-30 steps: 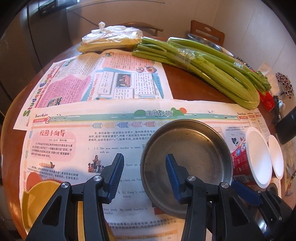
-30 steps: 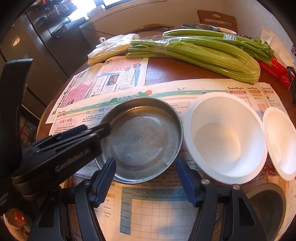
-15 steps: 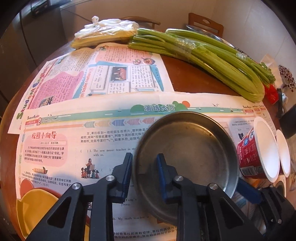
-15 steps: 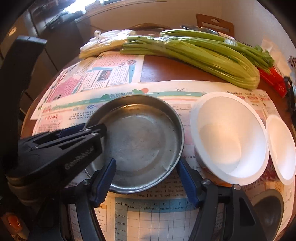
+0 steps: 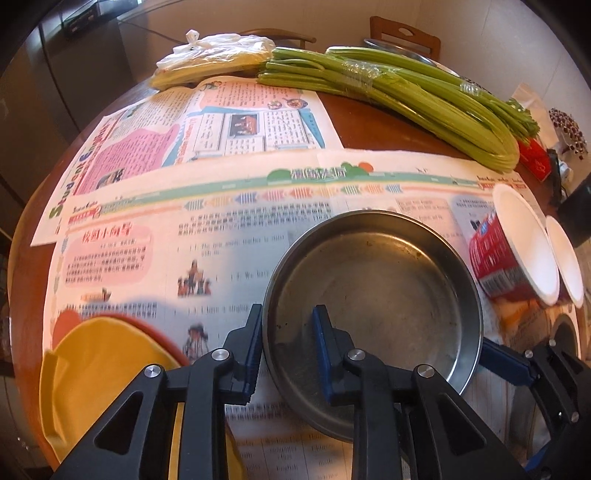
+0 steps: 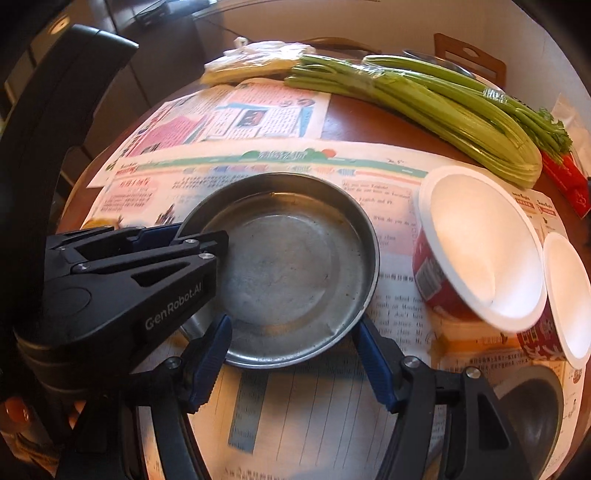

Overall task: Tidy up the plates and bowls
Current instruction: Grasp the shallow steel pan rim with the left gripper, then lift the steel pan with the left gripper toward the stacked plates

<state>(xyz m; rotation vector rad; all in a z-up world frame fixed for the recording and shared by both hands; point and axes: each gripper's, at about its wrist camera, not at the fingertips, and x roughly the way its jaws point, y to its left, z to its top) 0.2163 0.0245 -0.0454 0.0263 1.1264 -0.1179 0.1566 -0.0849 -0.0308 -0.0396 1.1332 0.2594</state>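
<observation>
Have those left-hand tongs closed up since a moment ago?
Yes. The left tongs have just closed onto the round metal pan's near rim, one pad inside, one outside over the newspaper.

Wooden chair (image 5: 405, 32) by pale wall (image 5: 480, 44) — warm light.

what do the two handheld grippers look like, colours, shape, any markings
Both match: the left gripper and right gripper have matte black plastic frames with triangular cut-outs and silver pivot screws. Each finger ends in a ribbed blue pad. In the right wrist view the left gripper's side carries white "GenRobot.AI" lettering. No cables, sleeves or hands show.
</observation>
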